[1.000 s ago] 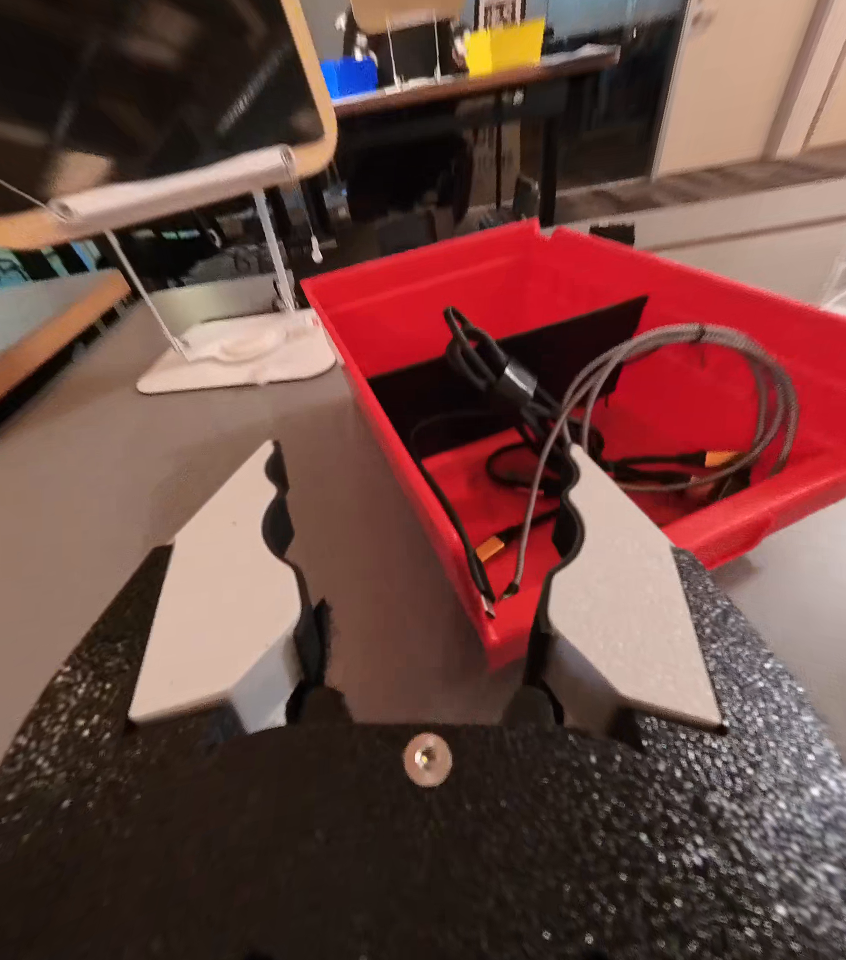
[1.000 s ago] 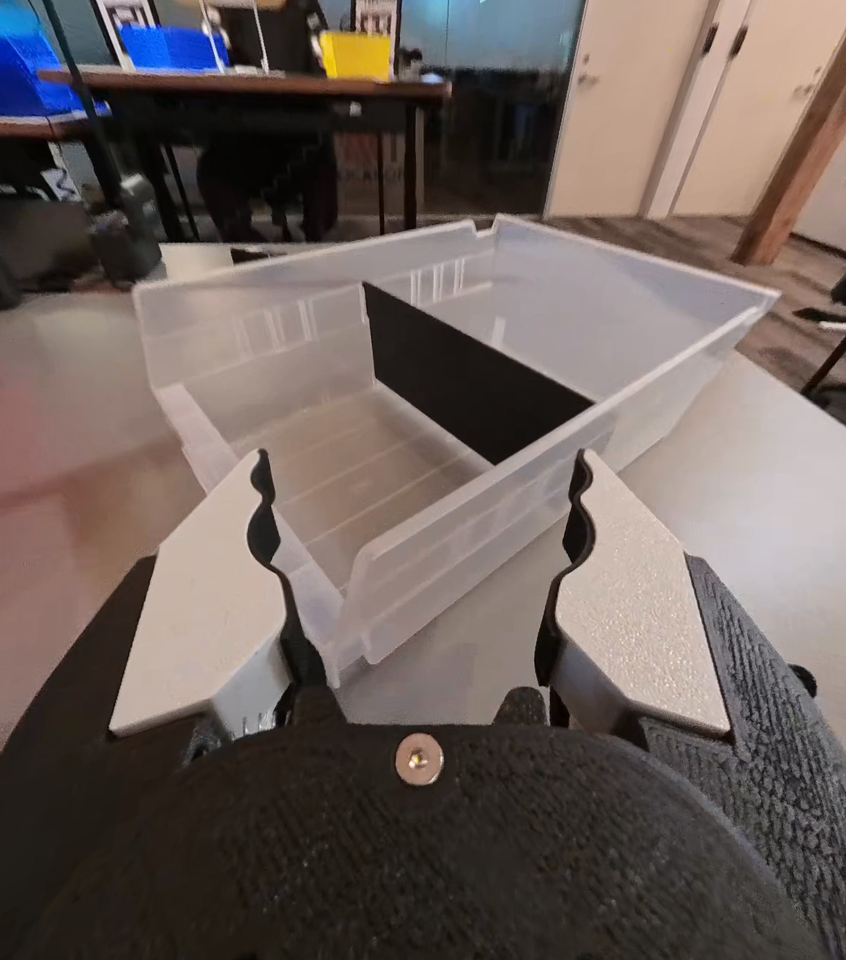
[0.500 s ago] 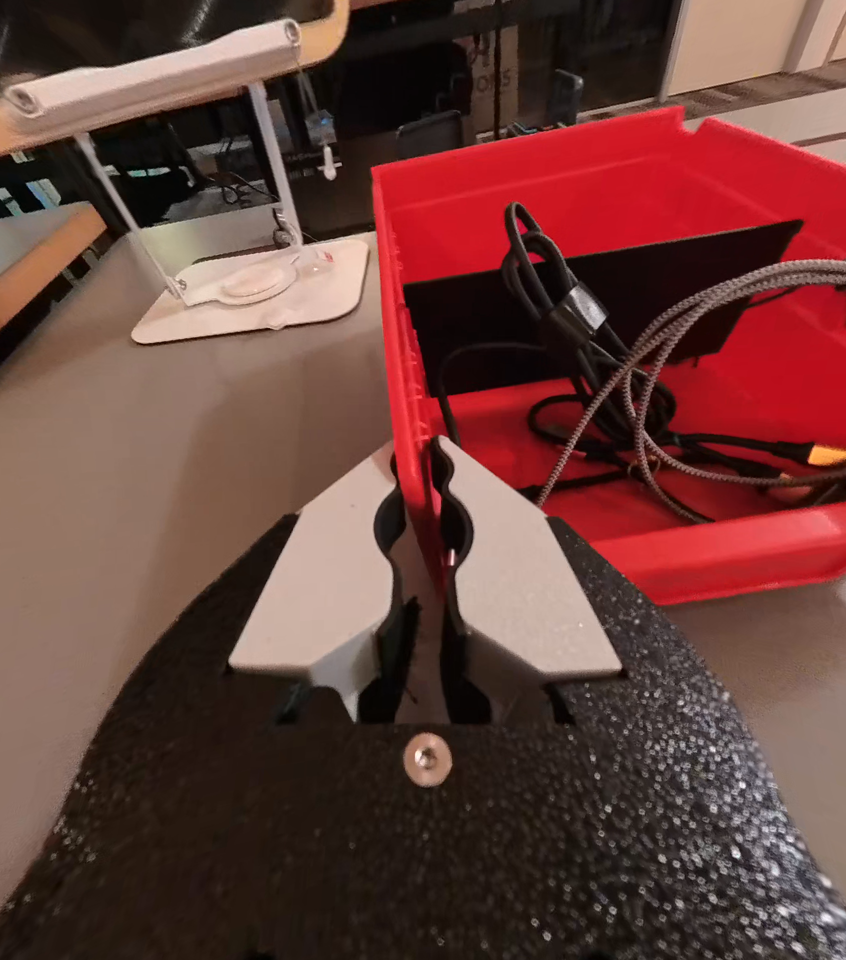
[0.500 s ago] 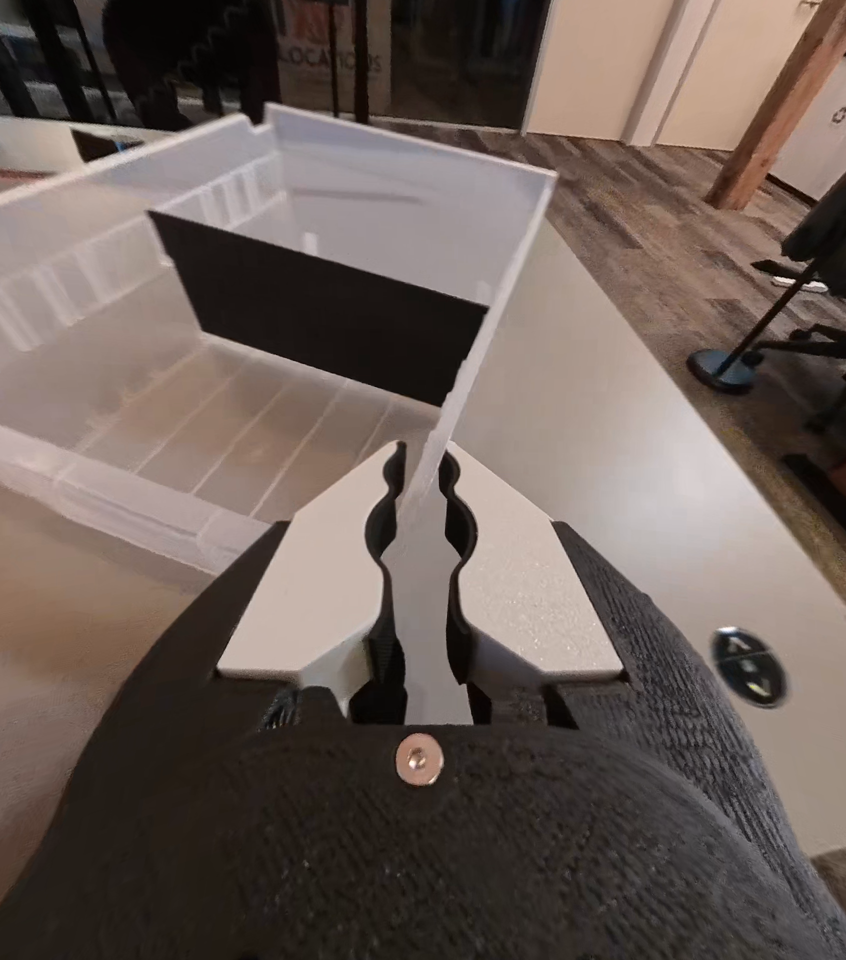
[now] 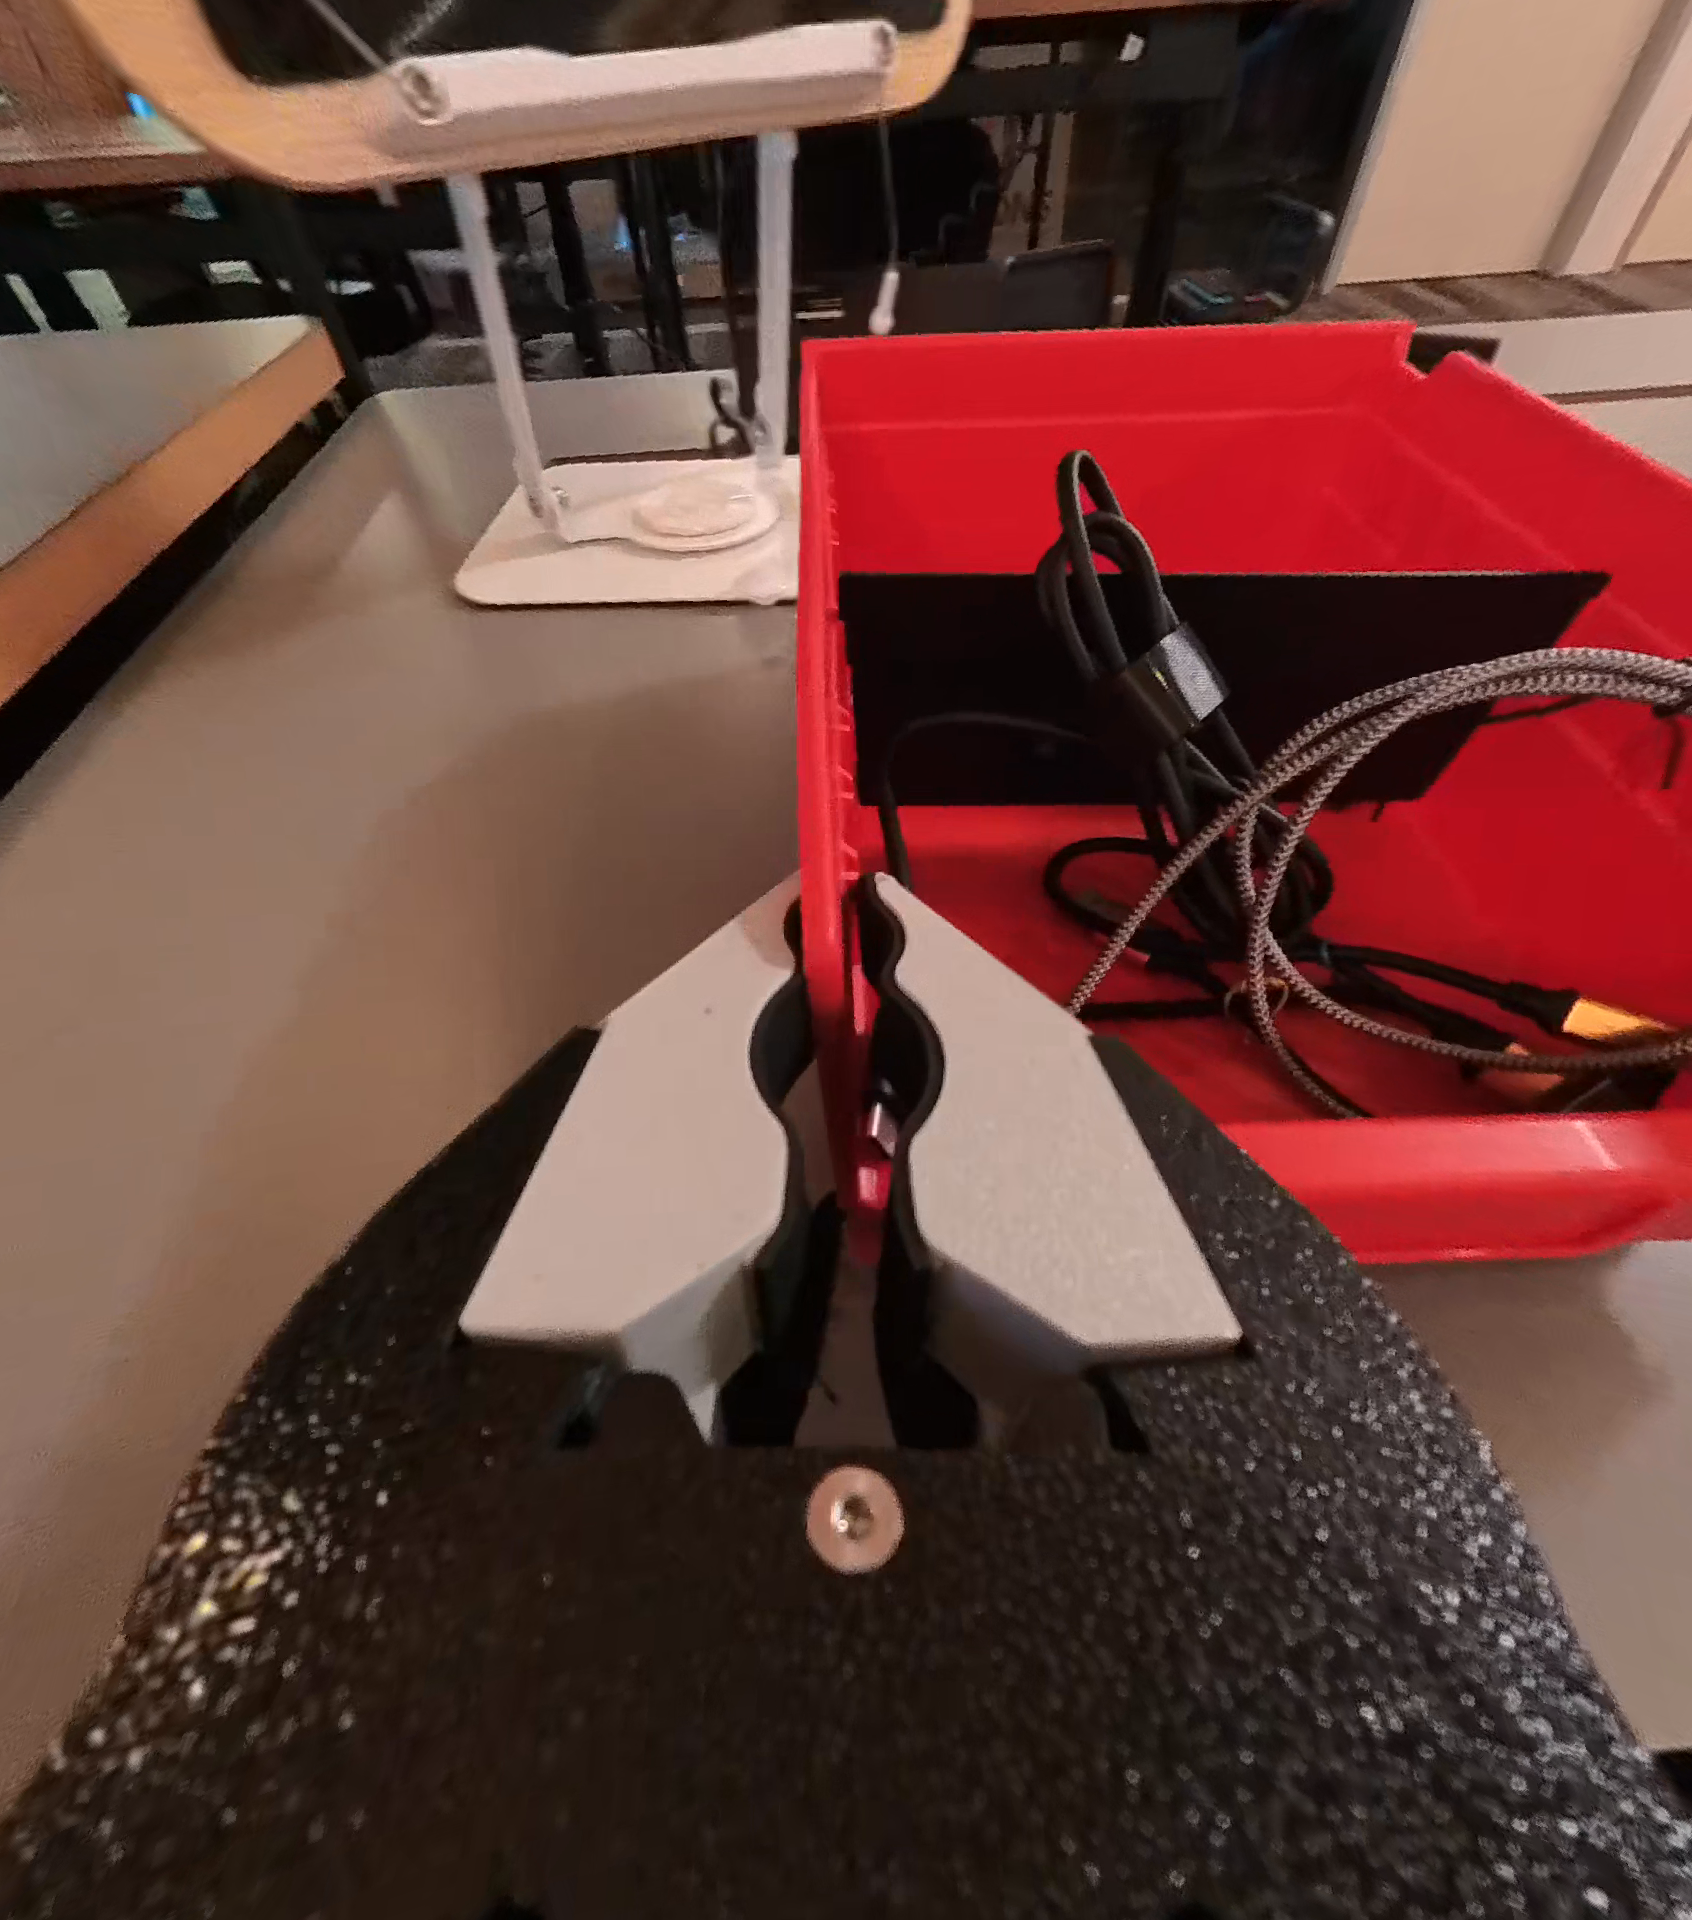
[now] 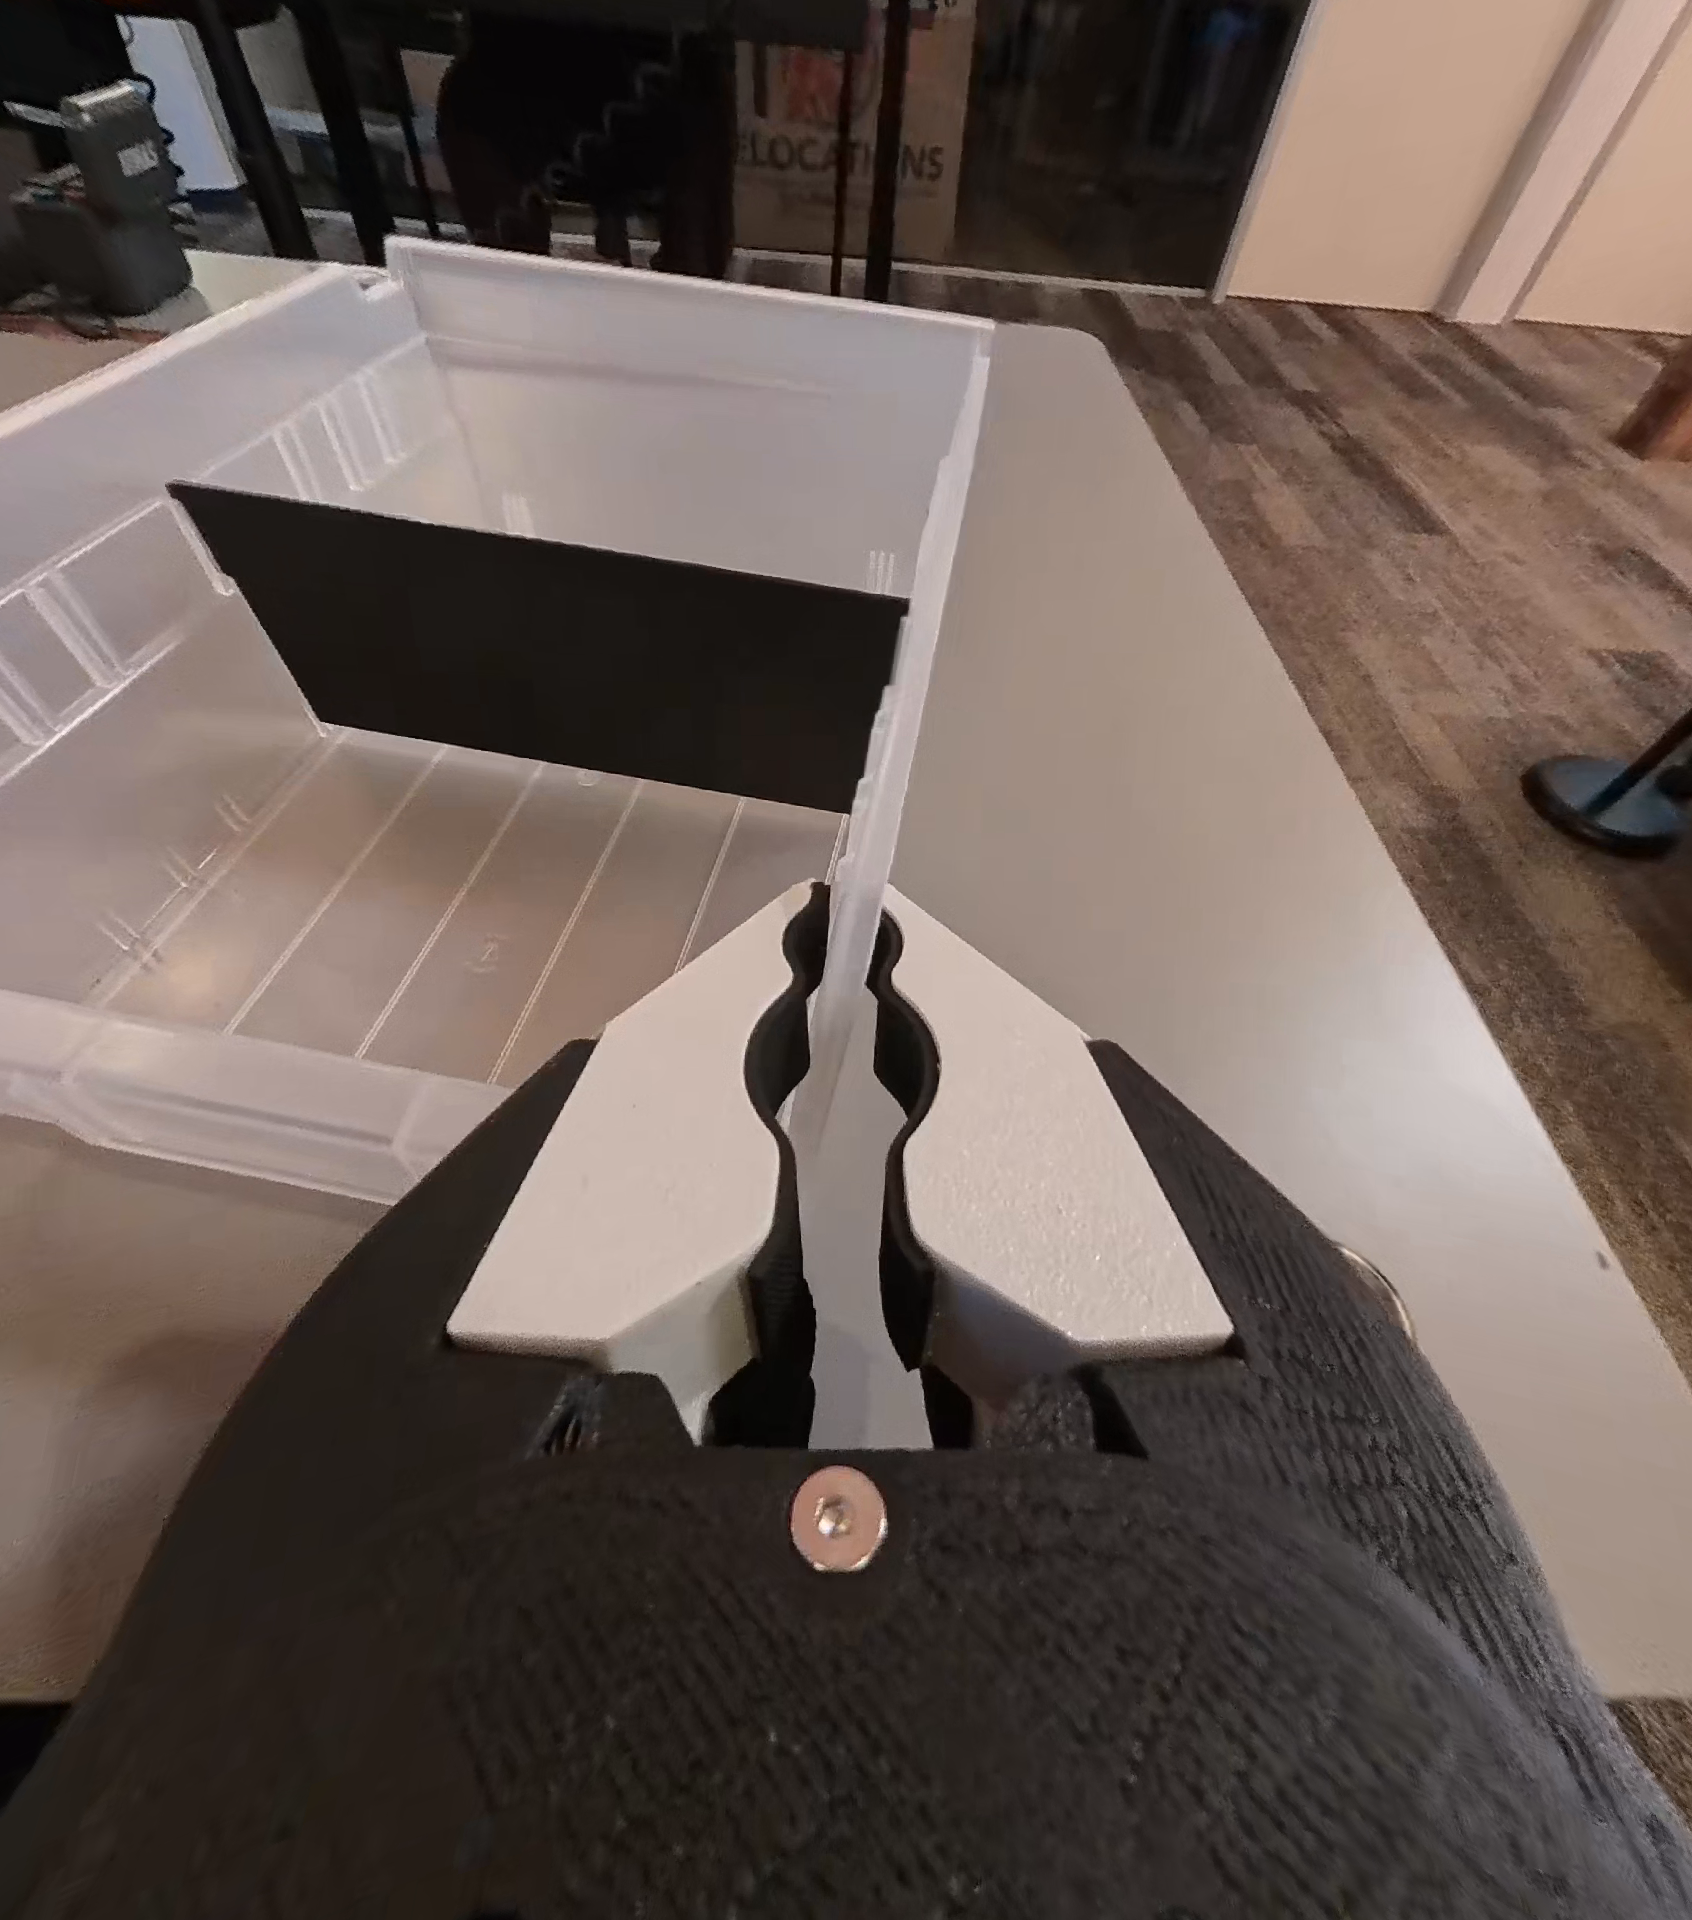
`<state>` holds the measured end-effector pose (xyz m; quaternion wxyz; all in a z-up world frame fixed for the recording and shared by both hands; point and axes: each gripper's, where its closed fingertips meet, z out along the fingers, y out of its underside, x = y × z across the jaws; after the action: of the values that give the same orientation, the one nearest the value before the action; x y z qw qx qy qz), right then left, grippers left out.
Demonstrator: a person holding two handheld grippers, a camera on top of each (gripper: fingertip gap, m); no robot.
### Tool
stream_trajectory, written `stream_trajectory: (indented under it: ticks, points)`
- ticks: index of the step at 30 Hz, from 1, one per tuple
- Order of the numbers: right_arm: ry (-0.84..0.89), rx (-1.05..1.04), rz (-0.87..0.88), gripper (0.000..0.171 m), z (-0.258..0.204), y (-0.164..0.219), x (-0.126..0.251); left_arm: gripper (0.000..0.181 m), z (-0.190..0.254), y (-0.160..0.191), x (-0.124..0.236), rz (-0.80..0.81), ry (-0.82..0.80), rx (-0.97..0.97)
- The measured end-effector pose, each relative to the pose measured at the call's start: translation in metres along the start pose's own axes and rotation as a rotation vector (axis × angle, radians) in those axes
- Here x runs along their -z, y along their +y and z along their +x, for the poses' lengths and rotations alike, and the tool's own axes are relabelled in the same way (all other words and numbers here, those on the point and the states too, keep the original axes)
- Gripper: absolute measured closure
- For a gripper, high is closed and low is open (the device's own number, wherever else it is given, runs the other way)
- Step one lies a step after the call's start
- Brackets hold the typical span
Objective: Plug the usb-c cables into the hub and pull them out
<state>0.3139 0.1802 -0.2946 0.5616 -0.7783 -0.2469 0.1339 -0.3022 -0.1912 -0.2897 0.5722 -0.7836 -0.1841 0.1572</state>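
Observation:
My left gripper (image 5: pixel 837 904) is shut on the left side wall of a red bin (image 5: pixel 1112 416) near its front corner. The bin holds a black divider (image 5: pixel 1341 665), a bundled black cable (image 5: pixel 1143 665), a grey braided cable (image 5: pixel 1507 686) and cables with orange plugs (image 5: pixel 1611 1023). No hub shows. My right gripper (image 6: pixel 847 904) is shut on the right side wall of a clear plastic bin (image 6: pixel 676 312). That bin holds only a black divider (image 6: pixel 561 665).
A white stand (image 5: pixel 634 540) with a wooden-framed panel stands on the grey table (image 5: pixel 302 831) left of the red bin. The table's right edge (image 6: pixel 1444 935) runs close to the clear bin, with wood floor and a chair base (image 6: pixel 1611 821) beyond. The grippers' ends are close to 70 centimetres from one another.
Both grippers went from open in front of the bins to shut on a bin side wall each. Since half a second ago the views have shifted slightly, with the bins squarer to the cameras.

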Motion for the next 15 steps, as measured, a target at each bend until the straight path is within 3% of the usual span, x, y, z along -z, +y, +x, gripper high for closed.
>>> stream_trajectory:
  ticks: [6,7,10,12,15]
  points:
    - [-0.014,0.0,0.016,0.164,-0.003,-0.005,-0.007,0.18,-0.011,0.003,0.004,0.002,-0.06,-0.007]
    - [0.002,-0.015,0.047,0.144,0.0,-0.011,-0.003,0.179,-0.01,0.003,0.005,-0.001,-0.058,-0.015]
    - [0.081,-0.068,0.127,0.069,0.016,-0.039,0.02,0.136,-0.002,-0.004,0.018,0.043,0.032,0.013]
    - [0.106,-0.072,0.169,0.048,0.021,-0.061,0.04,0.108,-0.007,-0.028,0.038,0.161,0.055,0.082]
    - [0.102,-0.045,0.296,0.04,0.005,-0.102,0.073,0.066,-0.016,-0.07,0.071,0.315,-0.058,0.134]
